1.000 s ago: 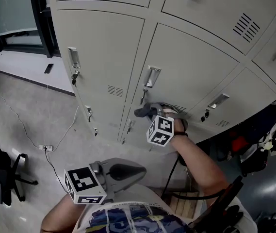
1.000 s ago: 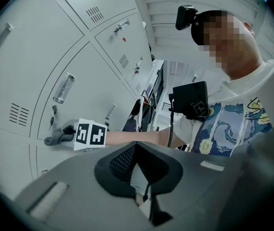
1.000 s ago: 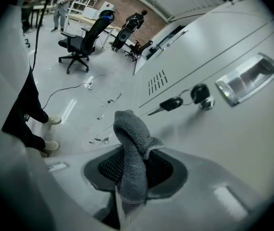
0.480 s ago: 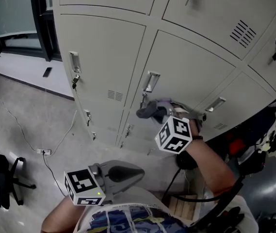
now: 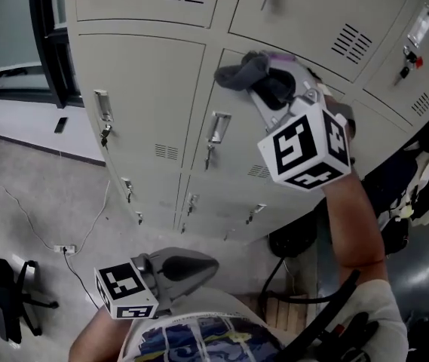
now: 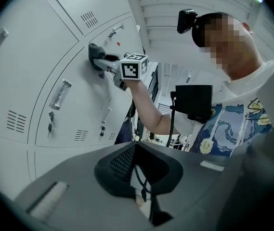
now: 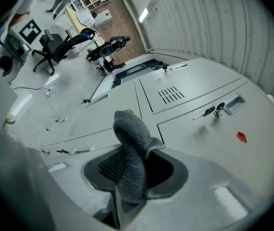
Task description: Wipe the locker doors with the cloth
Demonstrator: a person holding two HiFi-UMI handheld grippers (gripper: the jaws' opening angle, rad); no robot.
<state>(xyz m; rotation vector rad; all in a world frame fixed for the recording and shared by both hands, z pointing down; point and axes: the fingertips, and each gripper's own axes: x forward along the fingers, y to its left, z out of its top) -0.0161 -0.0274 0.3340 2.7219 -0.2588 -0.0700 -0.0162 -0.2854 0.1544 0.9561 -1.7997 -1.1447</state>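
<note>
**Status at this moment**

1. Right gripper (image 5: 273, 90): the jaws were clenched on a grey terry cloth (image 5: 246, 72). In the right gripper view, the cloth (image 7: 130, 150) stood bunched between the jaws and rose above them in a folded lump.
2. Cloth position: the cloth was pressed against, or just off, the bank of locker doors (image 5: 142, 89). It sat at the top edge of the middle door (image 5: 237, 153), above that door's recessed handle (image 5: 216, 129). It lay near the seam with the vented door (image 5: 304, 10) in the row above. The left gripper view placed the cloth (image 6: 96, 57) against the door face, with the right arm extended upward.
3. Left gripper (image 5: 193, 265): it hung low near the person's torso, well apart from the lockers. Its jaws (image 6: 144, 191) were closed together with nothing between them, and it took no part in the wiping.

**Progress assessment**

- The task appeared to be under way, with the cloth gripped and brought to a door surface.
- No streaks, damp patches or dirt boundaries showed on any door, so wiped and unwiped doors could not be distinguished.
- Judged from the cloth's position alone, the upper row, the left column and the right column probably needed coverage.
</note>
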